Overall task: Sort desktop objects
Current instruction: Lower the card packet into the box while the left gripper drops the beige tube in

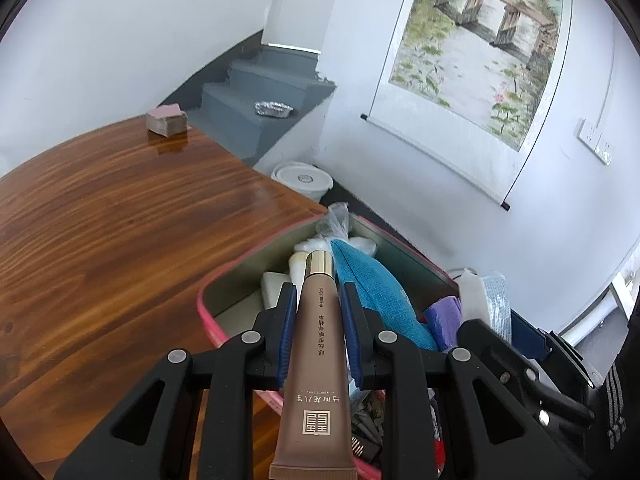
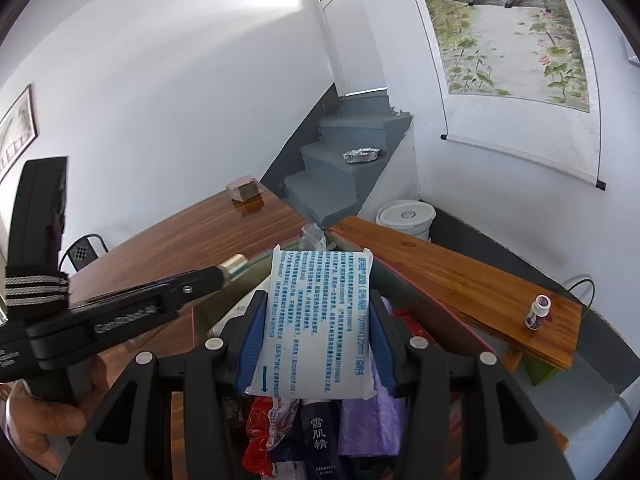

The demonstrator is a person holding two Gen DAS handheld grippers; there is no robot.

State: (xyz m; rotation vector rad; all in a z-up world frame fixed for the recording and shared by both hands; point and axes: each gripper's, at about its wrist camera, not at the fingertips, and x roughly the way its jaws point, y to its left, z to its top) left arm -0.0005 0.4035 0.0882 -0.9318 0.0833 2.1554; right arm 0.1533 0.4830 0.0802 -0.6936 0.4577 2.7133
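My left gripper (image 1: 319,296) is shut on a brown cosmetic tube (image 1: 316,360) with a gold cap, held lengthwise above the pink-rimmed box (image 1: 208,304). The box holds a blue cloth (image 1: 372,288), white packets and a purple pack (image 1: 444,320). My right gripper (image 2: 318,300) is shut on a white sachet with blue print (image 2: 316,320), its blue pads pressing both sides, over the same box. In the right wrist view the left gripper (image 2: 224,274) reaches in from the left with the tube's gold cap (image 2: 236,266) showing. Below the sachet lie a dark blue tube (image 2: 320,436) and red wrappers (image 2: 260,432).
The brown wooden table (image 1: 100,240) spreads to the left, with a small pinkish block (image 1: 166,120) at its far end. A wooden bench (image 2: 460,276) on the right carries a small purple-labelled bottle (image 2: 538,310). A white bucket (image 2: 406,216) stands by grey stairs. A hand (image 2: 36,424) shows low left.
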